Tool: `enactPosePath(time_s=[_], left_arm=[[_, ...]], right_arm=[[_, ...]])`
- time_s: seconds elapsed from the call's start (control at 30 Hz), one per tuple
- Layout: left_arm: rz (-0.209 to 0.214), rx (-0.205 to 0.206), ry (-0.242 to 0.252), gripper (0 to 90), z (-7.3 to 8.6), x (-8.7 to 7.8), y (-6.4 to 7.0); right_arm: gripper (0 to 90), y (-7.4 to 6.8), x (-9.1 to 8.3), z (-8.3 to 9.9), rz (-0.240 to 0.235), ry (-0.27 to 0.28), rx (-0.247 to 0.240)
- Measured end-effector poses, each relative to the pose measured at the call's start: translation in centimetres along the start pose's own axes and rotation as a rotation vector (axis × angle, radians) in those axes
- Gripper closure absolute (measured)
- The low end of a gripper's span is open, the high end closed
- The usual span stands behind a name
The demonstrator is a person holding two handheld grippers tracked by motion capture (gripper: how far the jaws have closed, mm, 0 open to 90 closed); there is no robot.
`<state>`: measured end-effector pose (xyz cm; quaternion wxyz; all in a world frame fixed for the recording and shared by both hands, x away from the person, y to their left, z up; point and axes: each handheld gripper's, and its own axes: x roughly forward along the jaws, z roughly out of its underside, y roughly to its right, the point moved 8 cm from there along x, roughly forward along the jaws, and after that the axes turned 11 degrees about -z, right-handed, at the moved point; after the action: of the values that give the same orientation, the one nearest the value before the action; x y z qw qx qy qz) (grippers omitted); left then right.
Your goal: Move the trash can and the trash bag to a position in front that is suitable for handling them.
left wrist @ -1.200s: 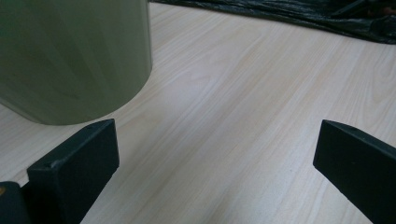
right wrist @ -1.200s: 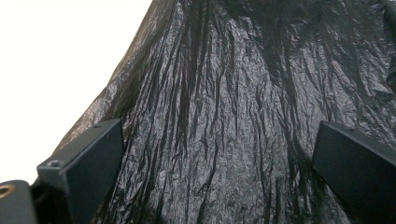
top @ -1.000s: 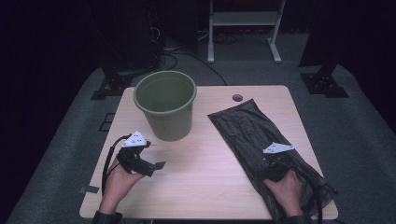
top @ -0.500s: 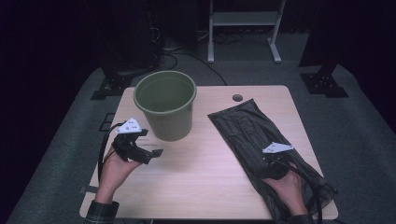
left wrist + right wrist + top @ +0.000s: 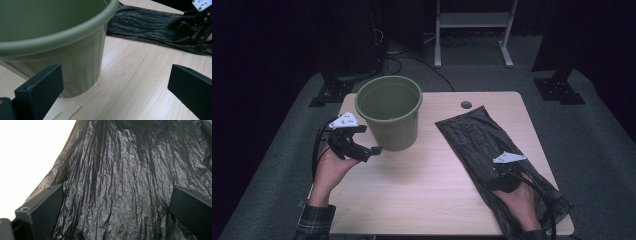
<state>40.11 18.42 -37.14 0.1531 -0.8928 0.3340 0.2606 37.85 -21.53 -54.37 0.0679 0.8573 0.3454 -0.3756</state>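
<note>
the black bag (image 5: 484,145) lies flat, long axis running from far-left to near-right; right gripper (image 5: 504,175) gapes wide over it, left gripper (image 5: 362,145) wide beside the upright green bucket (image 5: 389,117).

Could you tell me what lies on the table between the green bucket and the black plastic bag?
Nothing: between the green bucket and the black plastic bag the high view shows only bare tabletop; the left gripper view shows the same.

Colours on the table

An olive-green bucket (image 5: 388,111), a crinkled black bag (image 5: 482,145), pale wood-grained tabletop (image 5: 422,185) and a plaid sleeve (image 5: 314,222) are seen.
</note>
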Motion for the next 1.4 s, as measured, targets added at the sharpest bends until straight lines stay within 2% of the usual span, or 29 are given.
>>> enactPosePath(time_s=[0.33, 0.87, 1.0, 1.27, 1.4], left_arm=[[-0.001, -0.023, 0.016, 0.0, -1.2, -0.3, -1.4], [-0.036, -0.022, 0.008, 0.0, -3.6, 0.0, -3.8], [-0.046, -0.029, 0.004, 0.0, -4.1, 0.3, -4.7], [-0.076, -0.052, -0.01, 0.0, -4.5, 1.1, -7.2], [-0.09, -0.057, -0.017, 0.0, -4.5, 1.4, -7.9]], right_arm=[[0.0, -0.1, 0.0, 0.0, 0.015, 0.003, 0.017], [0.0, -0.1, 0.0, 0.0, 0.017, 0.004, 0.018], [0.0, -0.1, 0.0, 0.0, 0.016, 0.004, 0.019], [0.0, -0.1, 0.0, 0.0, 0.018, 0.004, 0.02], [0.0, -0.1, 0.0, 0.0, 0.018, 0.004, 0.02]])
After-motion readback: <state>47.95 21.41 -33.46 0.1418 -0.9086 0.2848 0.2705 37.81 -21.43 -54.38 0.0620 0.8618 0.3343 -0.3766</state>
